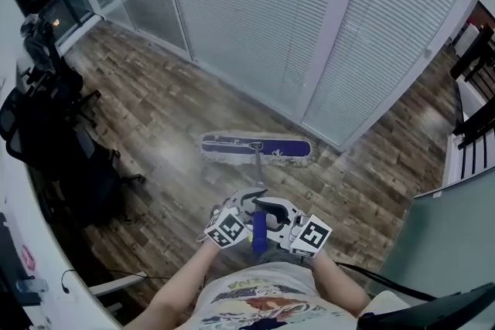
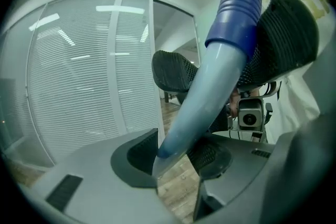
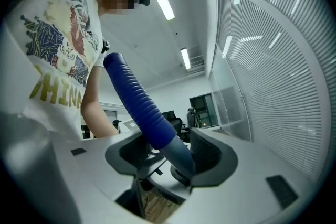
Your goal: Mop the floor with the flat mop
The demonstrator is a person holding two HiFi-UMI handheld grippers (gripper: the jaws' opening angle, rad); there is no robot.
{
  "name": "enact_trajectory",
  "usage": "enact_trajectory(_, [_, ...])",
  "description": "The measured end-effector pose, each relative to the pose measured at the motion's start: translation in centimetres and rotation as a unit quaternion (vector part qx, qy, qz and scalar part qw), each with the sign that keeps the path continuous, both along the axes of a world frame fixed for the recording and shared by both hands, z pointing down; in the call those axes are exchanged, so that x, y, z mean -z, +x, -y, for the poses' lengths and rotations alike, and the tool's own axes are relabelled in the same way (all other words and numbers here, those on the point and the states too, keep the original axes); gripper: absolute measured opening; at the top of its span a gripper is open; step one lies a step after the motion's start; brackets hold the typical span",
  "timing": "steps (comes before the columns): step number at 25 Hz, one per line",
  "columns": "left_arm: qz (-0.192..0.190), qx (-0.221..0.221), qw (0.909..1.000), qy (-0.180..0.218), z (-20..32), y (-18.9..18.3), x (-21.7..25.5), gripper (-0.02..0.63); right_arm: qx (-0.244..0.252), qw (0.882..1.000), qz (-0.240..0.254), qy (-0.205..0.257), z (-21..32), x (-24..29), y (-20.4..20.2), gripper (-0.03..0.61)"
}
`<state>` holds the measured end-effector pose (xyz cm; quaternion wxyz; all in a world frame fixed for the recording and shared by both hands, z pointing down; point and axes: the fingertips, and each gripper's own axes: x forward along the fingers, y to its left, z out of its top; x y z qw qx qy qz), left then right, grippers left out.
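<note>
Left hand-held gripper [image 2: 173, 153], right hand-held gripper [image 3: 167, 150], both clamping one flat mop [image 1: 257, 148]

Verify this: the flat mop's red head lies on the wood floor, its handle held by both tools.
Wrong colour: the mop head is blue with a pale fringe, as the head view shows. It lies on the wood floor, its handle held by the left tool and right tool.

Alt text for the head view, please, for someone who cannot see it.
Seen from above, a person grips a flat mop's blue handle with the left gripper and right gripper. The mop head lies flat on the wood-look floor ahead, near a wall of white blinds; black office chairs stand at left.
</note>
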<state>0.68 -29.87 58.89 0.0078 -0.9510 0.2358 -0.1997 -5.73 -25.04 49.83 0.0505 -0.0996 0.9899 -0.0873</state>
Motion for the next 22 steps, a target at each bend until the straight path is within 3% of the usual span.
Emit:
enact_trajectory(6, [-0.004,0.017,0.9998,-0.003,8.1,0.4,-0.6,0.143,0.004,1.0,0.006,0.001,8.0,-0.5,0.7,0.229])
enact_trajectory(11, [0.006,0.008,0.9999,-0.006,11.4,0.2,-0.2,0.143,-0.002,1.0,0.012,-0.003,11.4,0.1,0.5,0.229])
enact_trajectory(16, [-0.001,0.014,0.9997,-0.022,9.5,0.1,-1.0,0.144,0.0,1.0,0.009,-0.029,9.4,-0.4,0.4,0.232])
enact_trajectory(22, [-0.009,0.018,0.9996,-0.02,4.1,0.1,0.6,0.144,0.007,1.0,0.01,-0.028,3.9,0.4,0.2,0.233])
